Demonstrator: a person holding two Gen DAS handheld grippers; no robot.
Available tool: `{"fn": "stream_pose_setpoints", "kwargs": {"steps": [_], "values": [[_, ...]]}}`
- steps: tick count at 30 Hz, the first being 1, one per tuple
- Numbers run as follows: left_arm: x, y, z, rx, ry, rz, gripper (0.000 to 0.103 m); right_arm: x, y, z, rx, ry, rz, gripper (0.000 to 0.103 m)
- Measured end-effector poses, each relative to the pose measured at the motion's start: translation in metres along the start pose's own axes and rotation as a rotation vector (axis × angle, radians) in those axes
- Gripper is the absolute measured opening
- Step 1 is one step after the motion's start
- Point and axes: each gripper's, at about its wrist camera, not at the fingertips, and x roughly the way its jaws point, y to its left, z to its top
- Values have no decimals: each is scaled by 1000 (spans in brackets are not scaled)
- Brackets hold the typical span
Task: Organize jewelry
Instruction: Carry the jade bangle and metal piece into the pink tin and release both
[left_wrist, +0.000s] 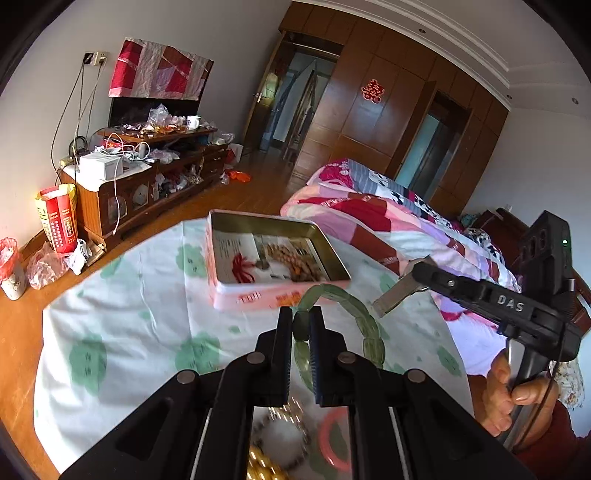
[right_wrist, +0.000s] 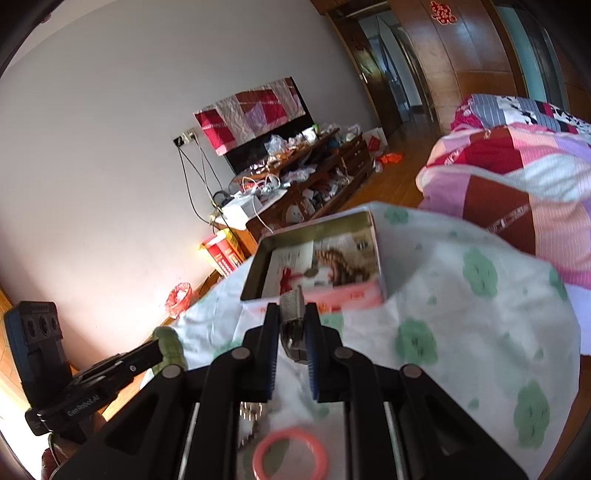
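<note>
My left gripper (left_wrist: 301, 321) is shut on a green jade bracelet (left_wrist: 364, 325) and holds it above the table, just short of the open pink tin box (left_wrist: 273, 295). The tin holds a booklet, a red tassel (left_wrist: 242, 269) and a brown bead strand (left_wrist: 295, 258). My right gripper (right_wrist: 291, 317) is shut on a silver metal watch band (right_wrist: 291, 306), also close to the tin (right_wrist: 340, 295). In the left wrist view the right gripper (left_wrist: 391, 299) comes in from the right with the band. A pink bangle (right_wrist: 290, 458) and gold beads (left_wrist: 262, 465) lie on the cloth below.
The table wears a white cloth with green flowers (left_wrist: 129, 332). A bed with a patchwork quilt (left_wrist: 388, 225) stands to the right. A cluttered wooden cabinet (left_wrist: 147, 173) stands along the far wall. A red bag (left_wrist: 57, 218) and a bin (left_wrist: 11, 269) sit on the floor.
</note>
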Motion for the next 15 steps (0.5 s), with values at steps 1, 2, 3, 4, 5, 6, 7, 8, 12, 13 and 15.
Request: {"fn": "stream_pose_setpoints", "kwargs": {"steps": [1, 2, 3, 4, 5, 6, 7, 8, 12, 13, 15], "values": [[4, 3, 5, -6, -5, 5, 8, 2, 0, 4, -2, -6, 3, 16], [6, 5, 8, -10, -9, 8, 8, 6, 0, 11, -5, -13, 7, 16], [10, 8, 13, -14, -13, 10, 8, 10, 0, 16, -8, -18, 10, 16], [14, 10, 17, -16, -17, 10, 8, 12, 1, 19, -11, -23, 12, 16], [17, 12, 20, -17, -21, 10, 8, 16, 2, 23, -14, -28, 13, 16], [21, 13, 23, -16, -25, 13, 8, 21, 2, 28, -16, -34, 15, 16], [25, 15, 27, -14, -27, 16, 8, 24, 2, 31, -17, -37, 17, 16], [29, 16, 29, -12, -28, 19, 8, 29, 2, 34, -18, -39, 21, 16], [45, 22, 38, -12, -27, 25, 8, 47, 3, 42, -23, -33, 32, 16], [49, 22, 39, -11, -26, 26, 8, 51, 4, 43, -25, -30, 32, 16], [56, 22, 42, -3, -24, 34, 8, 58, 3, 45, -29, -30, 32, 16]]}}
